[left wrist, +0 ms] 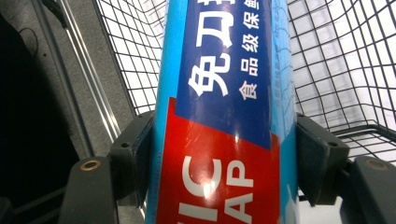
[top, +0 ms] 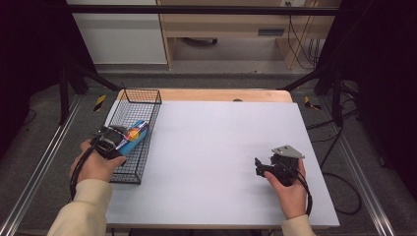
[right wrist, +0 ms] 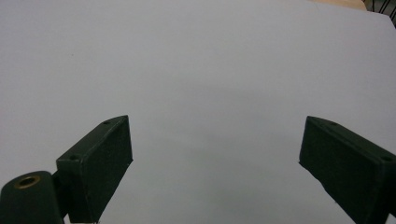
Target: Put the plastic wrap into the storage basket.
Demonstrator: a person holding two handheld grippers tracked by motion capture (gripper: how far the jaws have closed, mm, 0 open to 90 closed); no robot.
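Landmark: black wire-mesh basket (top: pixel 129 142), rectangular, lying along the left edge of the white table top (top: pixel 221 162). Its long axis runs away from the person; its near short rim sits close to the table's front-left corner, its outer long rim about flush with the table's left edge.

Left gripper (top: pixel 112 142): held over the basket's near half, above the outer rim. Jaws clamped on a long blue box with a dark blue and red label and white lettering (left wrist: pixel 224 116). In the left gripper view the two black pads (left wrist: pixel 133 158) press flat on the box's two long sides, with no gap. From above, the box (top: pixel 134 135) slants across the basket, its far end pointing toward the inner long rim, near the basket's middle. Whether it rests on the mesh floor or hangs just above it, cannot tell.

Right gripper (top: pixel 259 166): well apart from the basket, to its right, over the right half of the table top. Jaws spread wide, nothing between them; in the right gripper view, bare white surface (right wrist: pixel 210 70) lies between and ahead of the pads.

Open room: whole stretch of table top from the basket's inner rim across to the right gripper is bare. A strip of bare wood (top: pixel 221 95) shows beyond the white sheet's far edge, level with the basket's far rim.
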